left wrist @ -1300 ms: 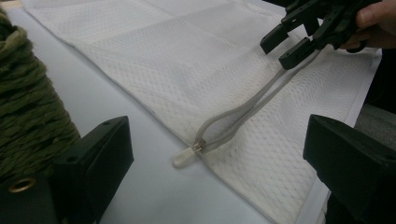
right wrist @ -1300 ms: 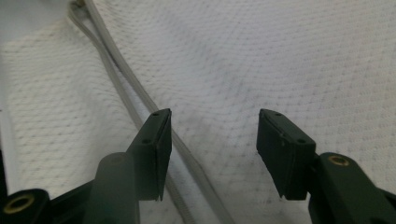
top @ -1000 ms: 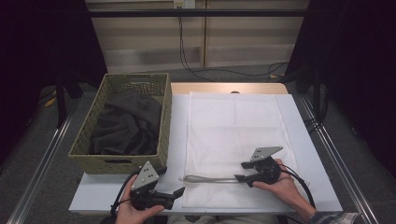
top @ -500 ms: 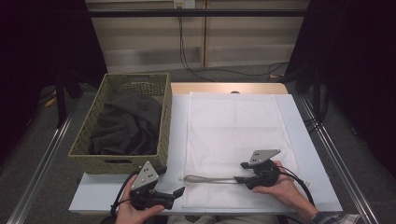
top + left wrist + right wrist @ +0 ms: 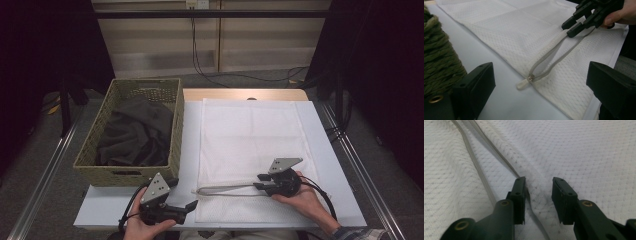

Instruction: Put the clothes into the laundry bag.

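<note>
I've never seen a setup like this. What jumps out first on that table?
A white mesh bag lies flat across the table's middle, its zipper standing open near the front edge. The right gripper rests on the bag at the zipper's end, jaws open, while the left gripper waits off the bag's corner. To the left stands a woven basket holding dark cloth.

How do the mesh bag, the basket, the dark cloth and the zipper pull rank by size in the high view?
1. White mesh bag
2. Woven basket
3. Dark cloth inside the basket
4. Zipper pull, a tiny speck
</note>
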{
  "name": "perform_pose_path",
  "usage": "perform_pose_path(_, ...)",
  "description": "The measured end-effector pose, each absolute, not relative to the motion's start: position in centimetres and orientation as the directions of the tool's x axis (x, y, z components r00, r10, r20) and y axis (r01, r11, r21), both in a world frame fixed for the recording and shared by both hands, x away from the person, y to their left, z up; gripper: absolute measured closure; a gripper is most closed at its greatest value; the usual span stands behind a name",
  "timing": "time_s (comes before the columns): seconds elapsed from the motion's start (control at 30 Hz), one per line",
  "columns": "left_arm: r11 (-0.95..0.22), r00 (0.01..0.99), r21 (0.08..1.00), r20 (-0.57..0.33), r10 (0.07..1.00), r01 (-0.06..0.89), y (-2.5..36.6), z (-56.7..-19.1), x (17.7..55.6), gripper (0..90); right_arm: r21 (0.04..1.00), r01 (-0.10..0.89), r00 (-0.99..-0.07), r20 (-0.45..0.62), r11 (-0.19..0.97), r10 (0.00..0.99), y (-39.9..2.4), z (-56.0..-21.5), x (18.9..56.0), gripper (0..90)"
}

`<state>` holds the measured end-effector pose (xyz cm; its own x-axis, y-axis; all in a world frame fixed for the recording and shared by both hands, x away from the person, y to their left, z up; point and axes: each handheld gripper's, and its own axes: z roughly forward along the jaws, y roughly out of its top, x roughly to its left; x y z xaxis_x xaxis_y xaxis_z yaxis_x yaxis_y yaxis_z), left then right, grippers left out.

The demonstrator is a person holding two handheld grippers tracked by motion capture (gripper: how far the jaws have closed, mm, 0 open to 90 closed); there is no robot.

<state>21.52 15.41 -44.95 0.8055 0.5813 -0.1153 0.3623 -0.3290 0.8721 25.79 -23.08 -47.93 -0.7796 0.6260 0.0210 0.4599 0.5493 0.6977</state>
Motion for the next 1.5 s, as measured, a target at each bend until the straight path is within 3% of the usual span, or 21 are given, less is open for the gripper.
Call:
perform_pose_path(0.2,-0.327,0.809,0.874,-0.116,0.577,0.359,15.4,-45.0,21.5,8.2,0.689,0.506,-0.763,0.078,0.518,0.642,-23.8,-47.9,26.8,84.9)
perform_pose_path(0.37,-0.336,0.805,0.871,-0.107,0.584,0.359,15.5,-44.9,21.5,8.2,0.687,0.494,-0.766,0.054,0.533,0.641,-23.7,-47.8,26.9,89.2)
perform_pose_path(0.87,-0.332,0.814,0.876,-0.109,0.57,0.35,15.5,-44.9,21.5,8.3,0.724,0.513,-0.751,0.119,0.461,0.649,-24.1,-46.6,26.9,89.9)
perform_pose_path(1.5,-0.337,0.818,0.877,-0.103,0.566,0.343,15.4,-44.9,21.6,7.9,0.808,0.462,-0.763,0.152,0.366,0.628,-24.7,-43.1,28.0,90.0)
